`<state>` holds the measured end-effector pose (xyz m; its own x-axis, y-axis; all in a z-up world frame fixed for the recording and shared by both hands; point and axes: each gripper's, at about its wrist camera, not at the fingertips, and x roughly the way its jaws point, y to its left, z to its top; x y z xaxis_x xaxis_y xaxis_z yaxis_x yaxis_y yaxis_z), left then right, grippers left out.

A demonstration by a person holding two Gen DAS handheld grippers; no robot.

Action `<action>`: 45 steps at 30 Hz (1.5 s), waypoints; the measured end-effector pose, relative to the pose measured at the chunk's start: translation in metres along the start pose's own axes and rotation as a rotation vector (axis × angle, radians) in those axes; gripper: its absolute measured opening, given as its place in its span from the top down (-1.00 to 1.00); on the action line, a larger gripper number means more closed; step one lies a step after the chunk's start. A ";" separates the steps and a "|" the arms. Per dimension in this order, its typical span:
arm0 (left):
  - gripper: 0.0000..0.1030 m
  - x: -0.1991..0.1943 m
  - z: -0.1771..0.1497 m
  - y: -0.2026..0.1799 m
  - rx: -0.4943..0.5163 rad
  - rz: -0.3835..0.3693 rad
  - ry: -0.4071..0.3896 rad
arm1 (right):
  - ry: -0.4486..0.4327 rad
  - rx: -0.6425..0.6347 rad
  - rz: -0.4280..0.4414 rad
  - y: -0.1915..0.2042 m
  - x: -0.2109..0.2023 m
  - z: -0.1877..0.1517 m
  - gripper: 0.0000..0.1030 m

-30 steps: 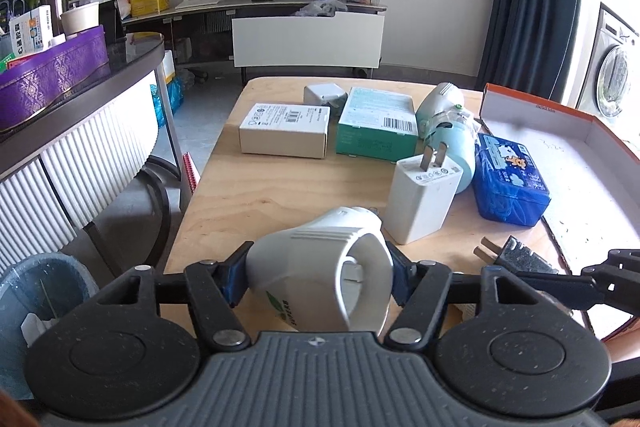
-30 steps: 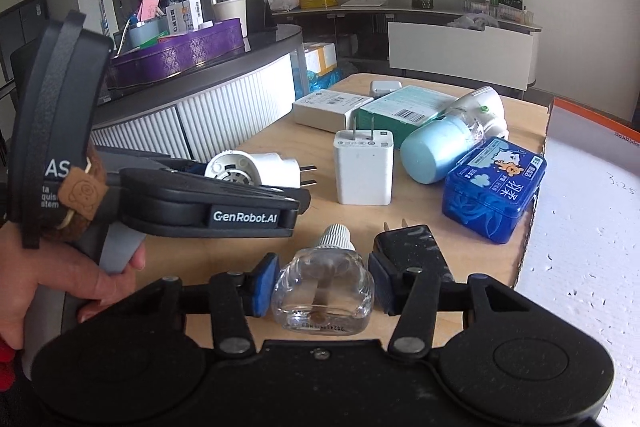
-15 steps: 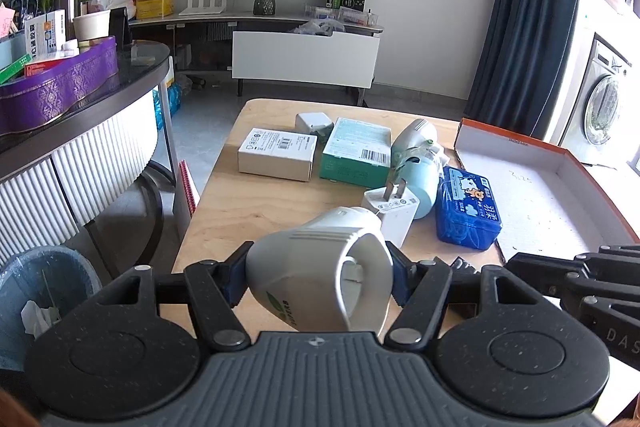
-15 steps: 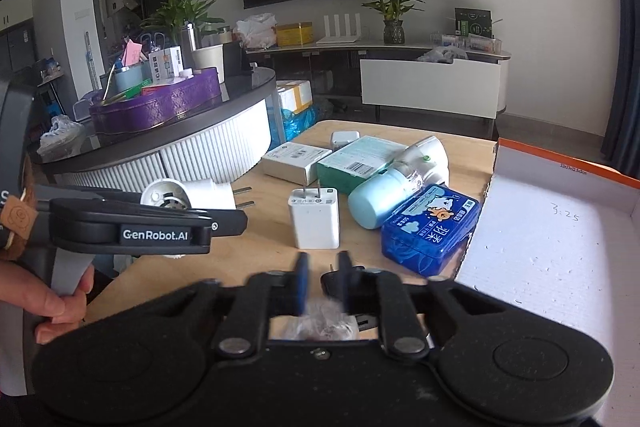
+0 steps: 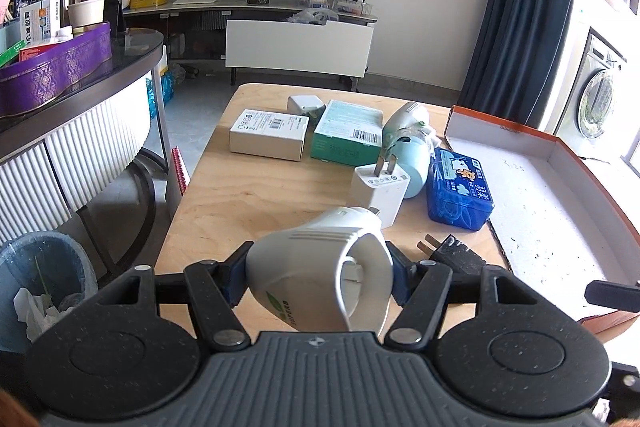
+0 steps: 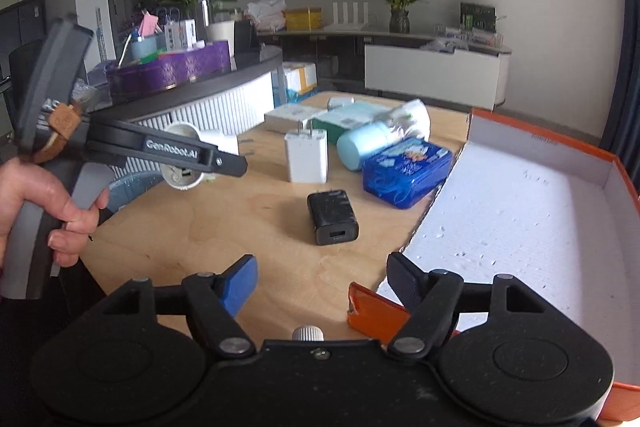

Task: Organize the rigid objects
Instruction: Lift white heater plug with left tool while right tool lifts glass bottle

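Note:
My left gripper [image 5: 320,269] is shut on a white plug-in device [image 5: 320,283] and holds it above the near end of the wooden table [image 5: 248,203]. The right wrist view shows that device [image 6: 188,155] from the side, in the gripper a hand holds. My right gripper [image 6: 320,271] has its jaws opening, and nothing is pressed between the blue pads [image 6: 240,279]. Only a white ribbed cap [image 6: 307,333] peeks out low at the gripper's body, and what it belongs to is hidden. A black charger [image 6: 332,217] lies on the table ahead.
A white charger [image 6: 305,157], a pale blue bottle [image 6: 360,147] and a blue tin [image 6: 406,171] sit mid-table. A white box [image 5: 268,135] and a green box [image 5: 346,133] lie farther back. An orange-rimmed box with a white floor [image 6: 520,227] lies on the right. A bin [image 5: 44,283] stands left of the table.
My right gripper held a small clear bottle, then let it go, opened wide and pulled back and up. The bottle is now out of sight but for its cap. The left gripper keeps its grip.

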<state>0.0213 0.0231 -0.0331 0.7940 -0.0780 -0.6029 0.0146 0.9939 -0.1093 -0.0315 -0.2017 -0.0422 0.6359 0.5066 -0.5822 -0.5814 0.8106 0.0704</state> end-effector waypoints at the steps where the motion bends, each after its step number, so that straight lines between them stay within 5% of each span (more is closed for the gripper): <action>1: -0.29 0.000 0.000 0.000 -0.002 -0.002 0.002 | 0.000 0.002 0.005 -0.001 -0.006 -0.001 -0.65; 7: -0.29 0.001 -0.003 -0.005 0.011 -0.012 0.013 | 0.011 0.014 -0.012 0.001 -0.039 -0.014 -0.69; 12: -0.29 -0.002 -0.005 -0.007 0.025 -0.015 0.015 | -0.110 -0.106 0.015 0.026 -0.067 -0.009 -0.68; 15: -0.29 -0.004 -0.005 -0.007 0.021 -0.020 0.011 | 0.029 -0.072 0.102 0.020 -0.058 -0.014 -0.68; 19: -0.29 -0.002 -0.006 -0.013 0.031 -0.030 0.018 | 0.139 -0.033 0.041 0.011 -0.038 -0.034 -0.66; 22: -0.29 -0.004 -0.007 -0.017 0.041 -0.039 0.019 | 0.168 -0.024 0.025 0.008 -0.023 -0.039 -0.17; 23: -0.29 -0.005 -0.007 -0.018 0.041 -0.040 0.017 | 0.183 -0.032 0.011 0.008 -0.019 -0.041 -0.16; 28: -0.29 -0.005 -0.008 -0.019 0.036 -0.043 0.019 | 0.130 -0.080 -0.016 0.016 -0.026 -0.043 -0.15; 37: -0.29 -0.015 0.002 -0.024 0.015 -0.059 -0.009 | 0.000 0.035 0.086 0.012 -0.038 -0.004 -0.15; 45: -0.29 -0.017 0.035 -0.057 0.050 -0.122 -0.053 | -0.135 0.101 -0.093 -0.031 -0.047 0.049 -0.15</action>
<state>0.0287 -0.0296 0.0112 0.8153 -0.1958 -0.5450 0.1422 0.9800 -0.1392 -0.0187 -0.2358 0.0220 0.7510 0.4570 -0.4766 -0.4670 0.8779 0.1059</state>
